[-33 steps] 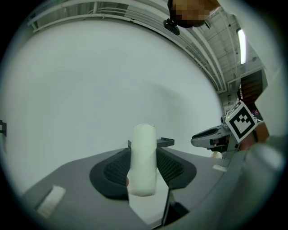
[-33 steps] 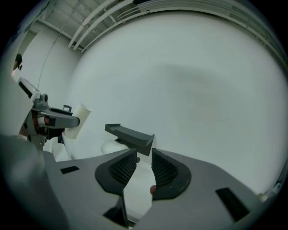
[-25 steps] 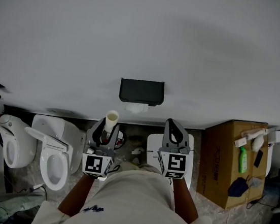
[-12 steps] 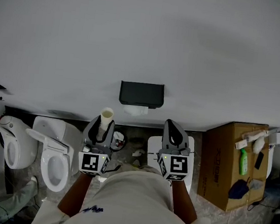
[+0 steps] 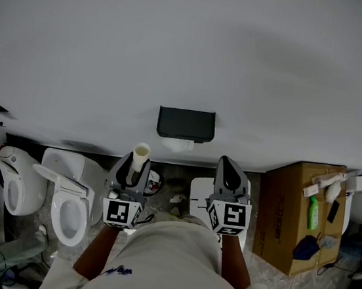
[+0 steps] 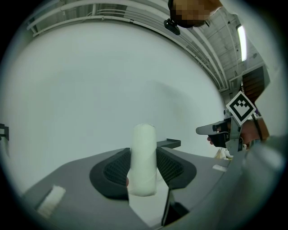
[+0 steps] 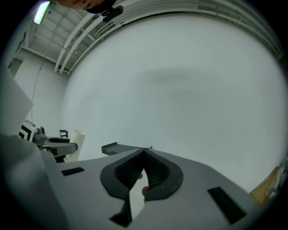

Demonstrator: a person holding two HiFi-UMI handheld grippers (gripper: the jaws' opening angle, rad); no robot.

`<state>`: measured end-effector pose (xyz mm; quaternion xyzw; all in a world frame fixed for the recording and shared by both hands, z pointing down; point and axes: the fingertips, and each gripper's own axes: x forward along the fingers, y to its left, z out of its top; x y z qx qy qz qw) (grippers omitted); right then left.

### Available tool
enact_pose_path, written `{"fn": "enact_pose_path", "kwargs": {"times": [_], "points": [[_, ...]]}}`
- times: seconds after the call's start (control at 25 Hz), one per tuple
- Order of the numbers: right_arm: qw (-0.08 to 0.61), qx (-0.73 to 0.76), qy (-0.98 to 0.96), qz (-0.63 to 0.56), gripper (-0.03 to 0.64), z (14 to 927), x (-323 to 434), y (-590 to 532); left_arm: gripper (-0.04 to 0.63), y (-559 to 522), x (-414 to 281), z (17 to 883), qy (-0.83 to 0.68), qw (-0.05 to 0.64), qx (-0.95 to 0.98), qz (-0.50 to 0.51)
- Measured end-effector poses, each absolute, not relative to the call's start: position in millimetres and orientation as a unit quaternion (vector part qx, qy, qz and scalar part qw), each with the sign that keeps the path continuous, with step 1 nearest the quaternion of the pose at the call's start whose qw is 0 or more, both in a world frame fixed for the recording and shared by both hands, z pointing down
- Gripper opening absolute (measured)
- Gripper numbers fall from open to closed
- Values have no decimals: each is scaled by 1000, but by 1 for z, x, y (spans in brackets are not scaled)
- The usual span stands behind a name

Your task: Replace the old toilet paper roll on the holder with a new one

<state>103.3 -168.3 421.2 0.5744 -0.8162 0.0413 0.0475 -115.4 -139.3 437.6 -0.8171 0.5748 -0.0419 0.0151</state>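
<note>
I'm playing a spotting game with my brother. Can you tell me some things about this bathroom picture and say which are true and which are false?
1. The left hand-held gripper holds a pale tube upright between its jaws. True.
2. The right hand-held gripper carries a fresh paper roll. False: its jaws are shut with nothing between them.
3. A black holder hangs on the wall ahead of both grippers. True.
4. The brown box stands on the person's left. False: it stands on the right side.
5. A green bottle lies on top of the box. True.
</note>
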Motion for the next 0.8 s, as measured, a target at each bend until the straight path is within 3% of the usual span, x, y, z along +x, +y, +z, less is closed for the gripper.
{"fn": "enact_pose_path", "kwargs": {"times": [0.8], "points": [[57,564,-823,38,3,420,99,-162,184,-138,-107,437,570,13,-820,-39]]}}
